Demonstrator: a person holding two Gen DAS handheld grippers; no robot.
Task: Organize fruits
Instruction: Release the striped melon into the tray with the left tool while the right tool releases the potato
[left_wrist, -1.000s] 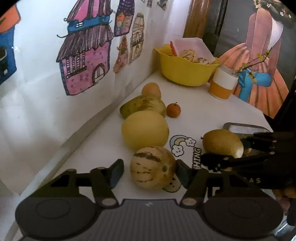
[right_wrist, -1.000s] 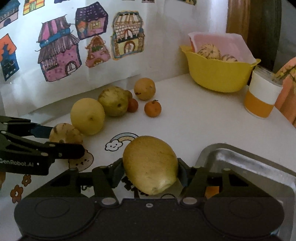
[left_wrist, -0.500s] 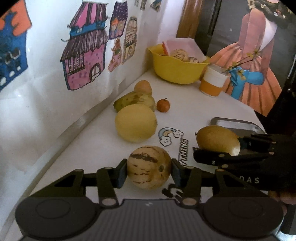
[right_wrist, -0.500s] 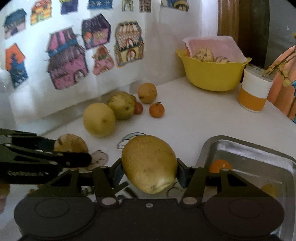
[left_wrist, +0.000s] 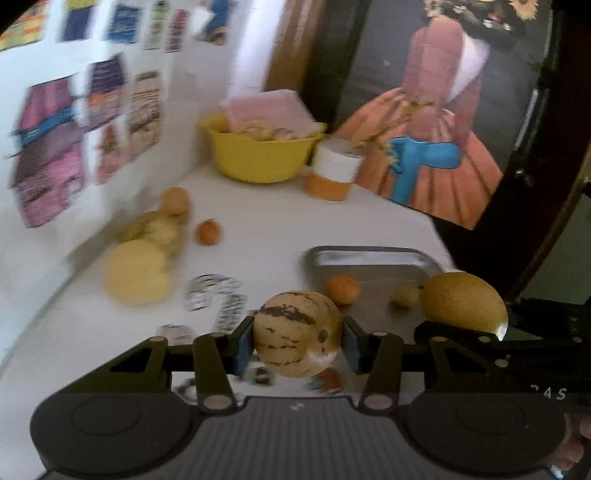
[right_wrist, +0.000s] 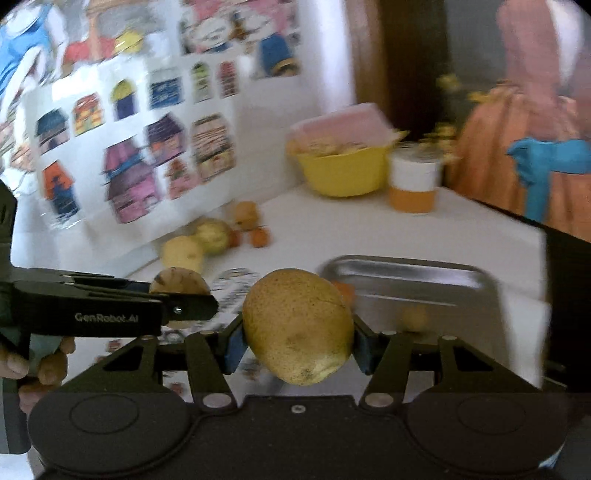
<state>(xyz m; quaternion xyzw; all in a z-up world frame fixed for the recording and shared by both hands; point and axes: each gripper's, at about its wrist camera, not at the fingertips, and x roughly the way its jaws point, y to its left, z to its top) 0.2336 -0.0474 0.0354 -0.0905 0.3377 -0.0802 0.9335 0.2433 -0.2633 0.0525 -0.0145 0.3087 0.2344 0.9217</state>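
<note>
On the white table (left_wrist: 280, 218), a yellow bowl (left_wrist: 258, 157) sits at twelve o'clock, an orange-and-white cup (left_wrist: 332, 173) at one, loose fruits (left_wrist: 136, 277) at ten. The metal tray (left_wrist: 369, 254), just ahead, holds a small orange (left_wrist: 342, 289). The left gripper (left_wrist: 297, 345) pinches a striped melon (left_wrist: 297, 332). The right gripper (right_wrist: 297, 347) clamps a speckled mango (right_wrist: 297, 325) beside it, above the tray's near edge.
</note>
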